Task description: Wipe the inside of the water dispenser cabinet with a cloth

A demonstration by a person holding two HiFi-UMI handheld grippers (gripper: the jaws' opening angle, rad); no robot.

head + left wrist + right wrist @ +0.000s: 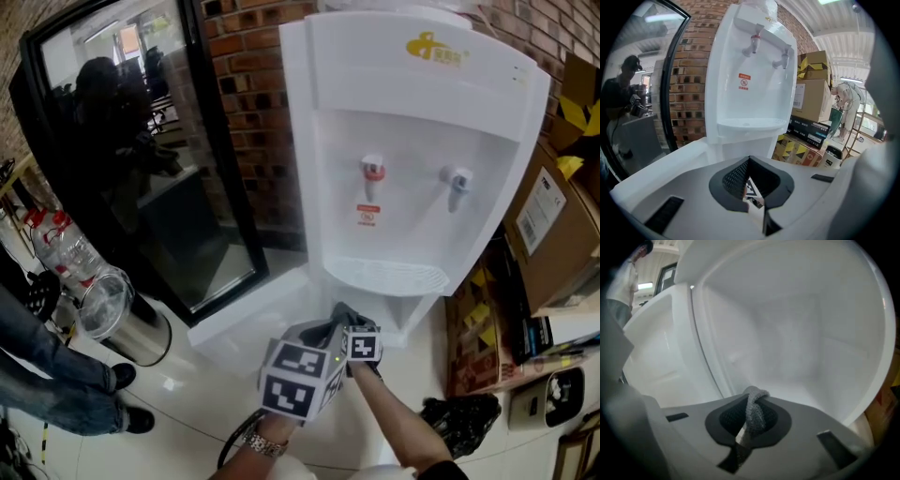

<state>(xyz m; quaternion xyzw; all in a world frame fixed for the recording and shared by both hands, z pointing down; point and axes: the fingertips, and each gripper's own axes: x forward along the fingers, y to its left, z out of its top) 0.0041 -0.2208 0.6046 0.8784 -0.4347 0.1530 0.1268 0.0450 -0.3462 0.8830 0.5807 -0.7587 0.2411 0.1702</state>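
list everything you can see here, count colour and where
water dispenser: one, white, centre, against brick wall
red tap: one, dispenser front
grey tap: one, beside it
cabinet door: one, dark glass, open at left
cardboard boxes: several, brown, right
bin: one, steel, floor left
bag: one, black, floor right
bystander's legs: jeans, far left
cloth: one, grey, in right gripper's jaws
left gripper: shut, empty
right gripper: shut on cloth, facing white cabinet interior

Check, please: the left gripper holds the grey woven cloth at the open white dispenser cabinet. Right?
Wrong gripper: the right gripper holds the grey woven cloth at the open white dispenser cabinet, as the right gripper view shows.
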